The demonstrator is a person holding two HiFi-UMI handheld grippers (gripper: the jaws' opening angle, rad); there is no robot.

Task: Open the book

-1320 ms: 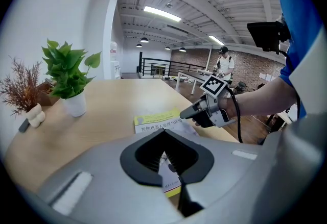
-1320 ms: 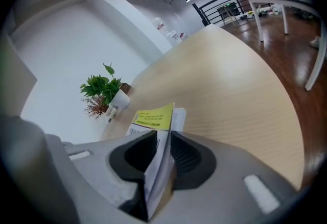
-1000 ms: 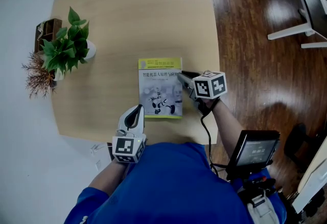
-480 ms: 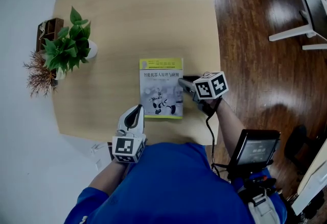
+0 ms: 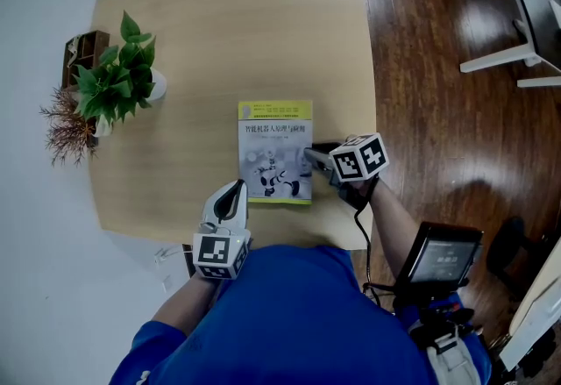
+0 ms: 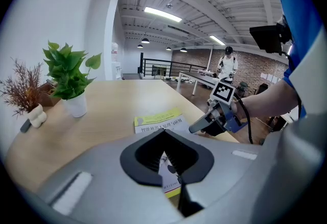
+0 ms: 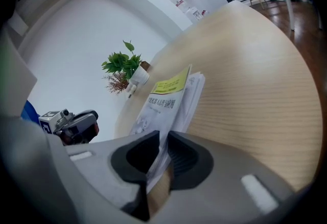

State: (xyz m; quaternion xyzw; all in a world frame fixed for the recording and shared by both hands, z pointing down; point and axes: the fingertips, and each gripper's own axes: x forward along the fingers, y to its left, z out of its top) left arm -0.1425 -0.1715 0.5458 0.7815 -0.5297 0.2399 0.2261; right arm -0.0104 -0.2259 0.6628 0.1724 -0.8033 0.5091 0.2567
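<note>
A book with a yellow and grey cover lies flat on the wooden table, near its front right corner. My right gripper is at the book's right edge. In the right gripper view the cover stands slightly raised off the pages and runs between my jaws, which are shut on it. My left gripper hovers near the table's front edge, just left of the book, shut and holding nothing. The left gripper view shows the book ahead and the right gripper at its side.
A green potted plant, a small vase of dried twigs and a wooden box stand at the table's left edge. The table's right edge drops to a dark wood floor. A monitor on a stand is at lower right.
My right gripper has slid along the book's right edge toward me and slightly inward over the cover. The left gripper and the book have stayed where they were.
</note>
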